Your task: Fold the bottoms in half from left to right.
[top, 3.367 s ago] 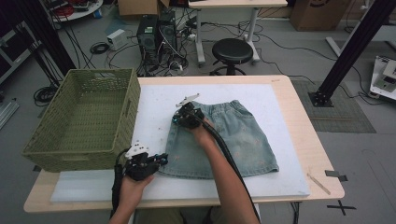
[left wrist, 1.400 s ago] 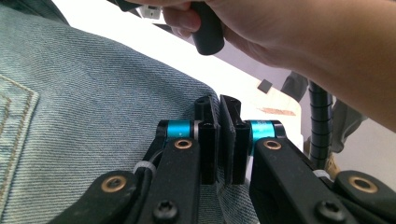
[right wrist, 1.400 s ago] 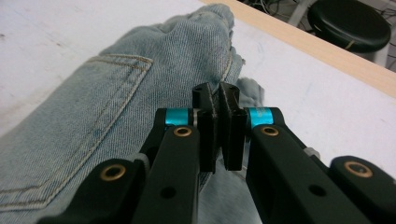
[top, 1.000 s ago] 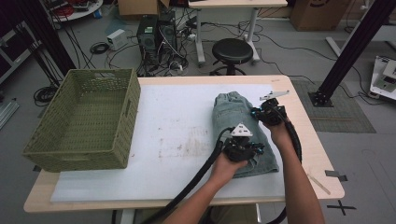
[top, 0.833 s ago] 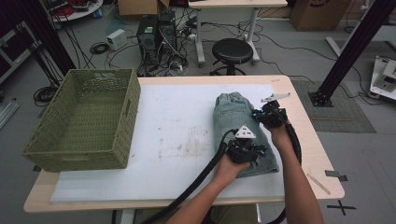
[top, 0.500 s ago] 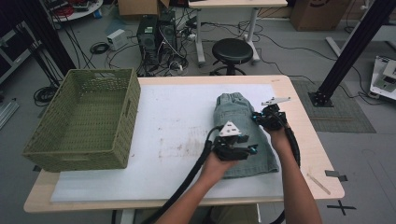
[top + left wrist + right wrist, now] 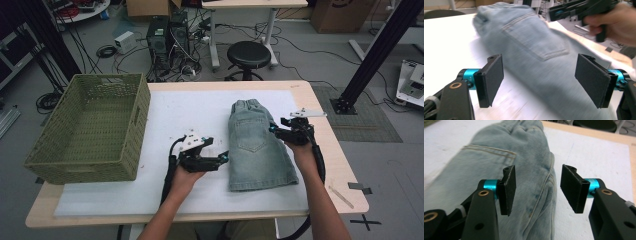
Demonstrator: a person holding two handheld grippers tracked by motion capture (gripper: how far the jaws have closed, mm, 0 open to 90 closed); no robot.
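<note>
Denim skirt (image 7: pixel 257 145): folded lengthwise, flat on the white surface (image 7: pixel 200 107), right of centre.
Left tongs (image 7: pixel 223 159): just opened wide, empty, beside the skirt's left edge.
Right tongs (image 7: pixel 272 130): just opening, unclamped, at its right edge.
Basket (image 7: pixel 90 130): far left, well apart.

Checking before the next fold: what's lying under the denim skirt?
The white mat on the wooden table lies under the folded denim skirt. Anything between its layers is hidden.

My light-blue denim skirt (image 7: pixel 257 147) lies flat, folded lengthwise, right of centre in the high view, waistband toward the top, back pocket facing up.
</note>
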